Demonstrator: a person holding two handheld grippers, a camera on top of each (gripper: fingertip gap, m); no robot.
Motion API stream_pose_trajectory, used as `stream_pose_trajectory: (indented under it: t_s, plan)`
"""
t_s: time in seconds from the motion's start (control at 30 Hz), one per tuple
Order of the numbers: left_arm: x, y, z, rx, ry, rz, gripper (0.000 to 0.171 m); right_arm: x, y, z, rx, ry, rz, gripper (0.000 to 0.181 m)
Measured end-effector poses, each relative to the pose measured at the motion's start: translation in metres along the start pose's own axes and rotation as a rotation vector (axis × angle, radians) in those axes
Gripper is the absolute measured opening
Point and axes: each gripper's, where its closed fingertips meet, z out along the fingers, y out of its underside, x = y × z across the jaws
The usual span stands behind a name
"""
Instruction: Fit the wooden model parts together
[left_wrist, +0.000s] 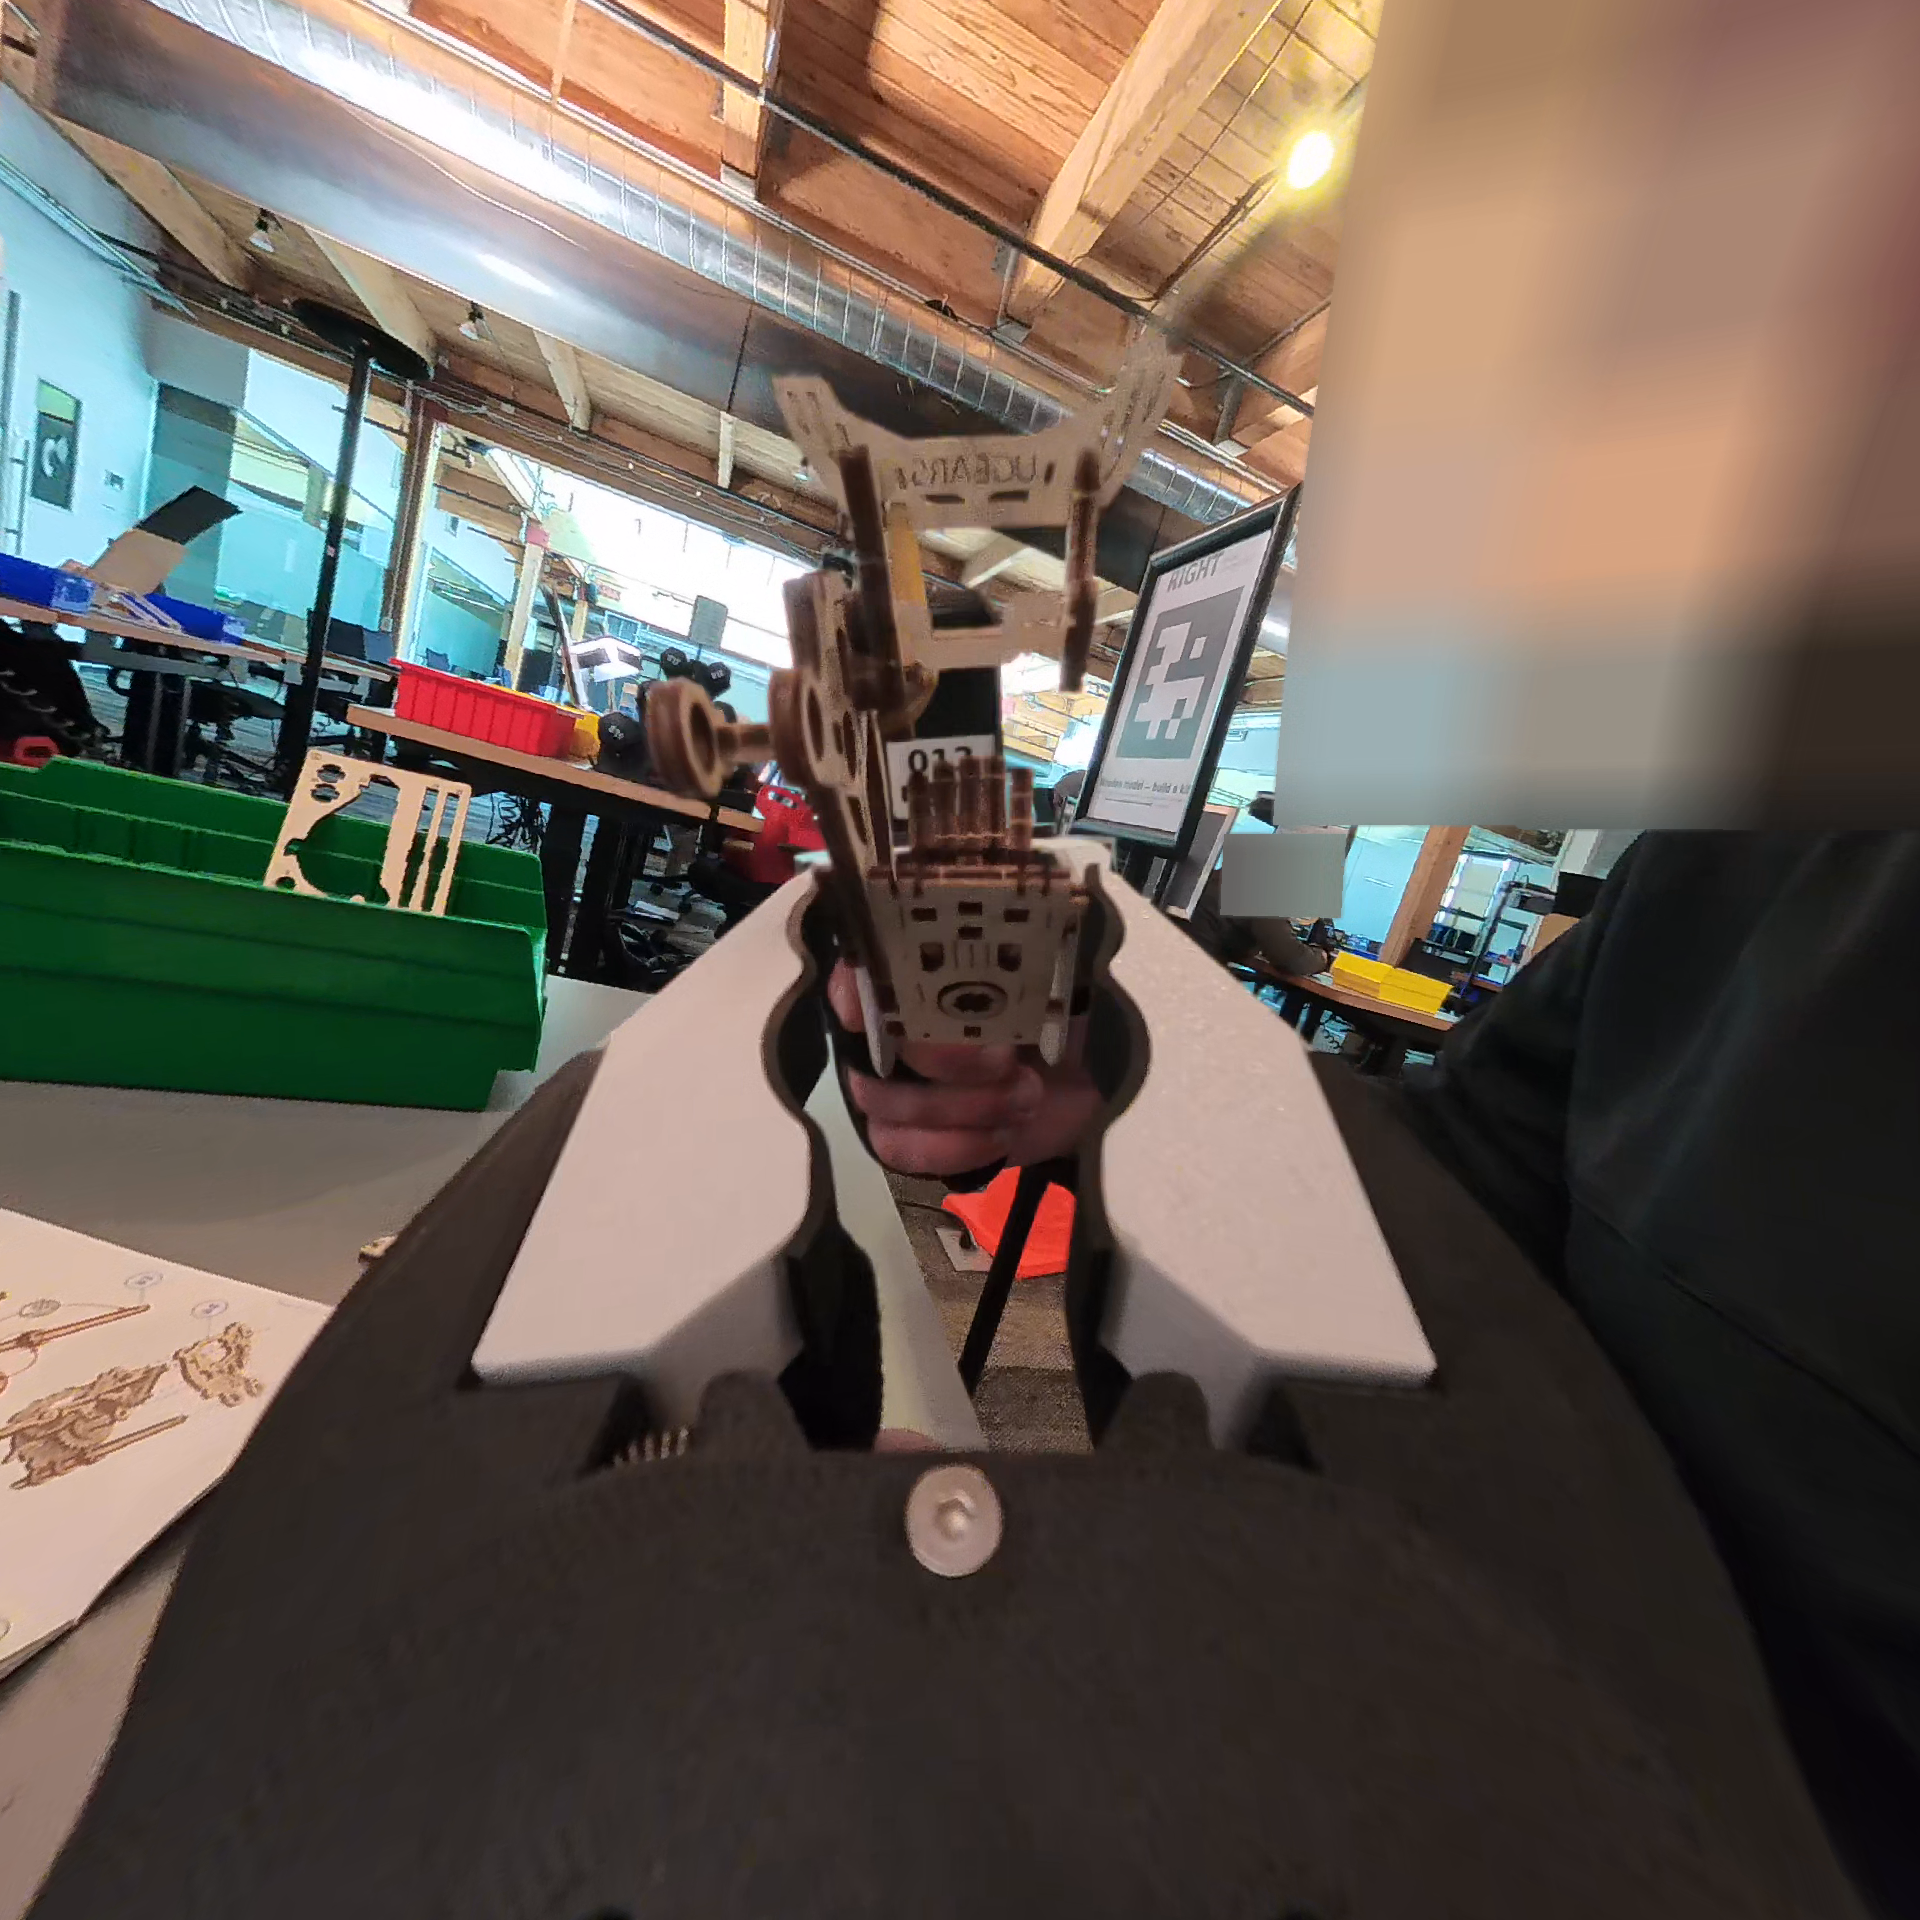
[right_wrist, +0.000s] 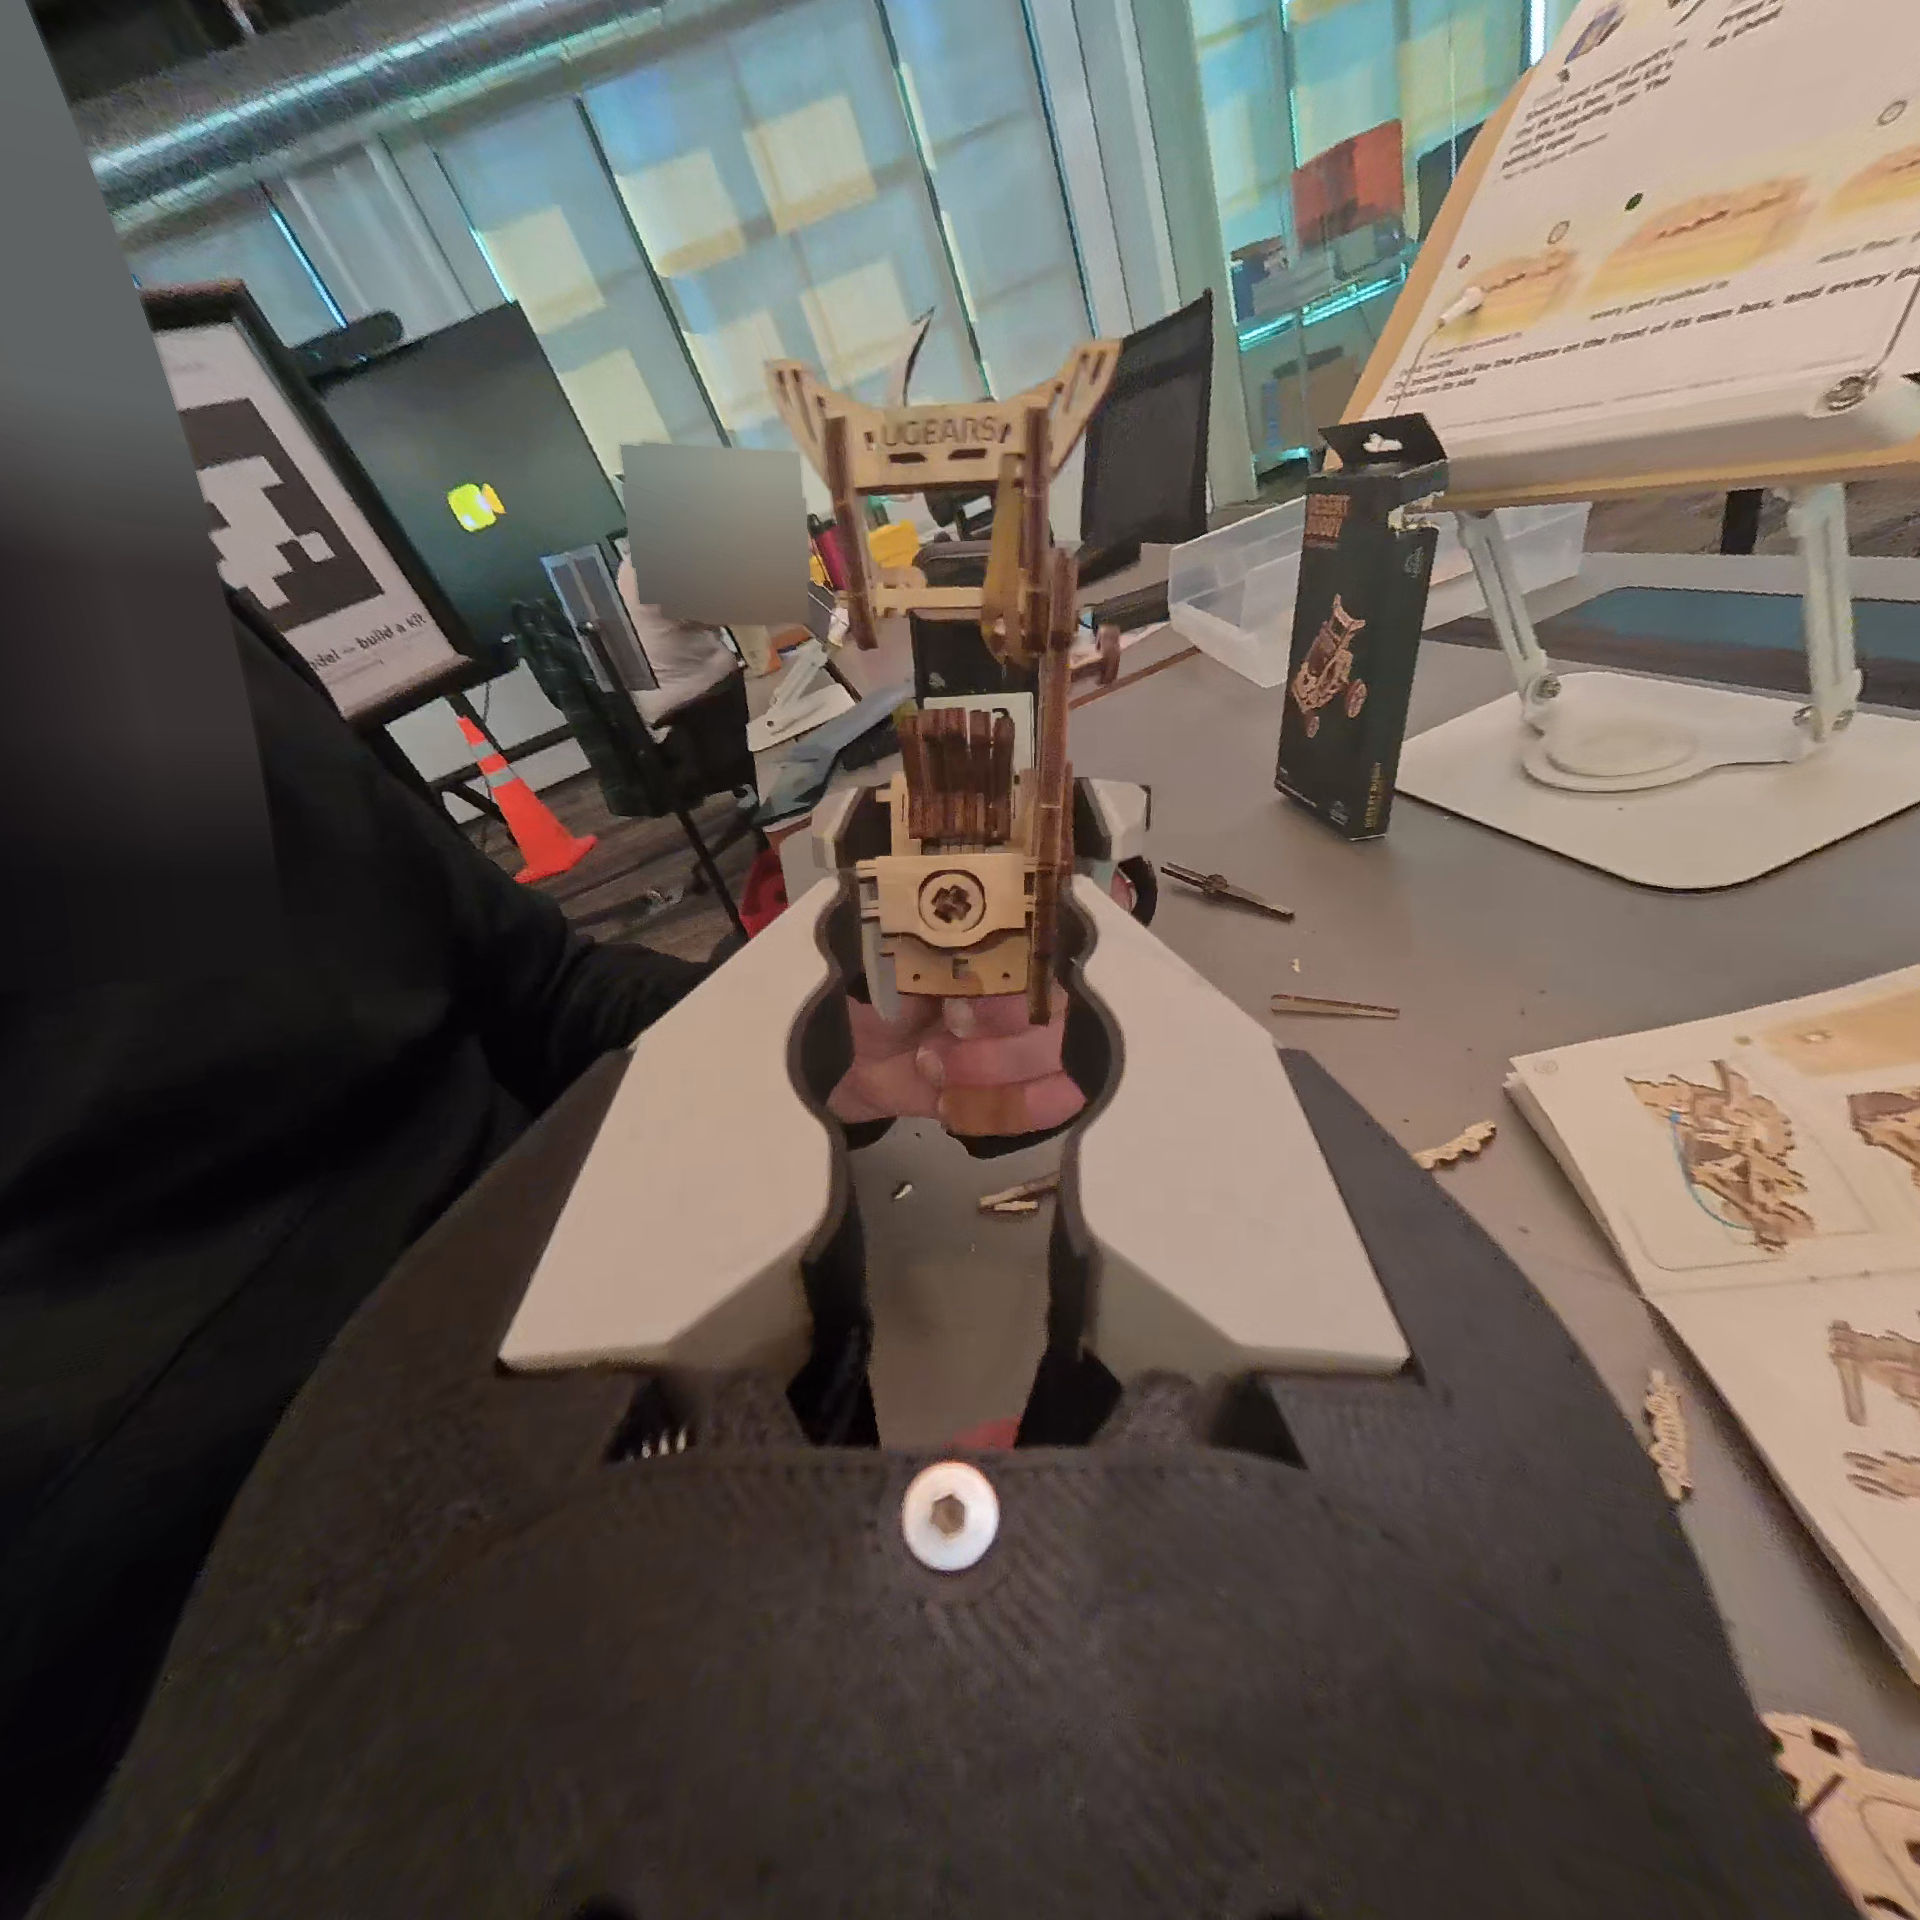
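A partly built wooden model (left_wrist: 966, 966) with a boxy base, a row of dark slats and a tall frame topped by a winged plate is held up in the air between both grippers. My left gripper (left_wrist: 956, 914) is shut on its base. My right gripper (right_wrist: 951, 925) is shut on the same model (right_wrist: 951, 904) from the opposite side. In the right wrist view the left gripper's white fingertips (right_wrist: 1120, 821) show just behind the base. A hand (right_wrist: 956, 1081) shows below the model. A small wheel on an axle (left_wrist: 686, 727) sticks out to the model's left.
A green bin (left_wrist: 260, 935) holds a wooden part sheet (left_wrist: 369, 831). Instruction sheets (left_wrist: 114, 1382) (right_wrist: 1766, 1195) lie on the grey table (right_wrist: 1507, 935), with loose wooden bits (right_wrist: 1335, 1006), a black kit box (right_wrist: 1351, 644) and a white stand holding a page (right_wrist: 1662, 260). A dark sleeve (right_wrist: 364, 987) is at the left. My two grippers' fingertips are within a few centimetres of each other.
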Motion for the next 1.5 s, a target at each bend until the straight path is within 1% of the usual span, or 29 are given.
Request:
stream_pose_trajectory:
  t_s: [0.07,0.13,0.23,0.3,0.4,0.5,0.6,0.67,1.13,1.5]
  plan:
    - [0.0,-0.001,0.001,0.003,-0.005,0.012,0.045,0.0,0.004,0.001,0.003,-0.01,0.023,0.034]
    - [0.002,-0.002,0.001,0.008,0.01,0.007,0.045,-0.001,0.009,0.005,-0.014,-0.001,0.009,0.034]
    - [0.002,-0.002,0.001,0.01,0.012,-0.001,0.045,-0.002,0.003,0.002,0.03,0.006,0.013,0.033]
    - [0.001,-0.002,0.0,0.022,0.014,-0.013,0.045,-0.001,0.003,0.002,0.023,0.021,0.004,0.033]
    - [-0.001,0.0,0.0,0.014,0.008,-0.022,0.045,0.001,-0.001,0.0,0.051,0.027,0.01,0.033]
    - [-0.002,0.0,-0.001,0.036,0.015,-0.051,0.045,0.002,-0.003,-0.001,0.073,0.03,0.017,0.033]
    - [-0.003,0.0,-0.001,0.041,0.003,-0.042,0.045,0.003,-0.003,-0.002,0.082,0.031,0.021,0.033]
    - [-0.002,0.0,0.0,0.044,0.003,-0.033,0.045,0.002,-0.002,-0.002,0.08,0.036,0.017,0.036]
    - [-0.002,0.0,0.002,0.047,-0.011,-0.029,0.045,0.0,-0.002,0.0,0.093,0.036,0.021,0.036]
    - [0.002,-0.001,0.003,0.089,0.001,-0.053,0.044,-0.003,-0.002,0.001,0.09,0.043,0.013,0.034]
